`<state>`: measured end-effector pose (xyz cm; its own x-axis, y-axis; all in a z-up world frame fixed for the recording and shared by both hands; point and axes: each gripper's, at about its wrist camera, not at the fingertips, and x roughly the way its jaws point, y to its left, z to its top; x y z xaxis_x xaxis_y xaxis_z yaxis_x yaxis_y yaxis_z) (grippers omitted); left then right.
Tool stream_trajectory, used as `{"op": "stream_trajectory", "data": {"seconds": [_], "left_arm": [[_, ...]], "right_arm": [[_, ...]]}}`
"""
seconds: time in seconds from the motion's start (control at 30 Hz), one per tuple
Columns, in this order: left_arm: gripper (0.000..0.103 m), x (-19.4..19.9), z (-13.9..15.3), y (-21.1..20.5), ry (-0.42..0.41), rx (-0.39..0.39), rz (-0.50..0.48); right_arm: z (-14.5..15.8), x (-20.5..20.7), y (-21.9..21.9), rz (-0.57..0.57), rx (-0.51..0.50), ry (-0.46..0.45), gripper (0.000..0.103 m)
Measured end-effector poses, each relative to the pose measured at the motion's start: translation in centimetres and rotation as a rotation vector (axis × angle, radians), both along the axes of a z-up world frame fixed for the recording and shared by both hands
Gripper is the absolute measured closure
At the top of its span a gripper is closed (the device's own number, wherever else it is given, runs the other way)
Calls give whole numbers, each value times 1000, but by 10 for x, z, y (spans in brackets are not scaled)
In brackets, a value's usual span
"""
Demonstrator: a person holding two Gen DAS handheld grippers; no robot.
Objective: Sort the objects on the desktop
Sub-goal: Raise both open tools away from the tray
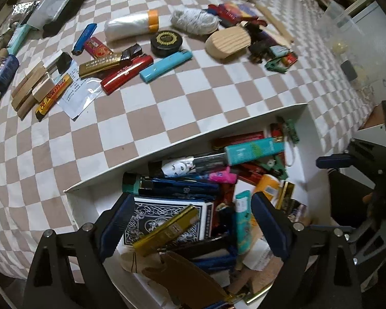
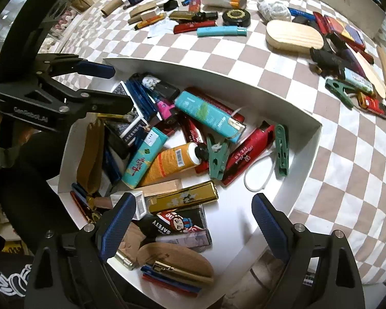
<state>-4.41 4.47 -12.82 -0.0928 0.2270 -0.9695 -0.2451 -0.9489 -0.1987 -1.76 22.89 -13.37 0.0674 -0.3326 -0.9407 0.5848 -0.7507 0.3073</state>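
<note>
A white box on the checkered cloth holds several lighters, card packs, clips and tubes. My left gripper is open above the box; a gold bar lies below it on a blue card deck. It also shows in the right wrist view, open over the box's left end. My right gripper is open and empty above the box's near end, over a gold harmonica and a SAFETY pack. Its fingertip shows in the left wrist view.
Loose items lie on the cloth beyond the box: a light blue lighter, a red lighter, a round black tin, an oval wooden block, a green clip, wooden sticks.
</note>
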Motion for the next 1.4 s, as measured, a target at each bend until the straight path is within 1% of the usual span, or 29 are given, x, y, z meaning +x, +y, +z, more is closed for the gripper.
{"op": "stream_trajectory", "data": {"seconds": [0.07, 0.23, 0.3, 0.33, 0.63, 0.87, 1.07, 1.17, 1.4], "left_arm": [[1, -1, 5, 4, 13, 18, 3], [0, -1, 10, 13, 32, 54, 4], [0, 1, 11, 14, 37, 58, 1], [0, 2, 12, 14, 38, 60, 1], [0, 12, 26, 3, 58, 91, 9], [0, 14, 44, -5, 113, 129, 50], [0, 14, 59, -12, 165, 160, 92], [0, 13, 63, -17, 178, 188, 110], [0, 11, 70, -26, 216, 202, 148]], "right_arm": [[4, 2, -4, 2, -11, 14, 12], [15, 5, -8, -15, -52, 56, 11], [18, 5, -8, -23, -68, 69, 5], [20, 5, -8, -27, -75, 75, 0], [38, 3, -11, -44, -120, 104, 0], [58, 1, -13, -61, -148, 152, 0], [75, -1, -12, -97, -172, 220, 0], [83, -3, -9, -125, -171, 267, 0], [96, -10, -2, -199, -161, 375, 0]]}}
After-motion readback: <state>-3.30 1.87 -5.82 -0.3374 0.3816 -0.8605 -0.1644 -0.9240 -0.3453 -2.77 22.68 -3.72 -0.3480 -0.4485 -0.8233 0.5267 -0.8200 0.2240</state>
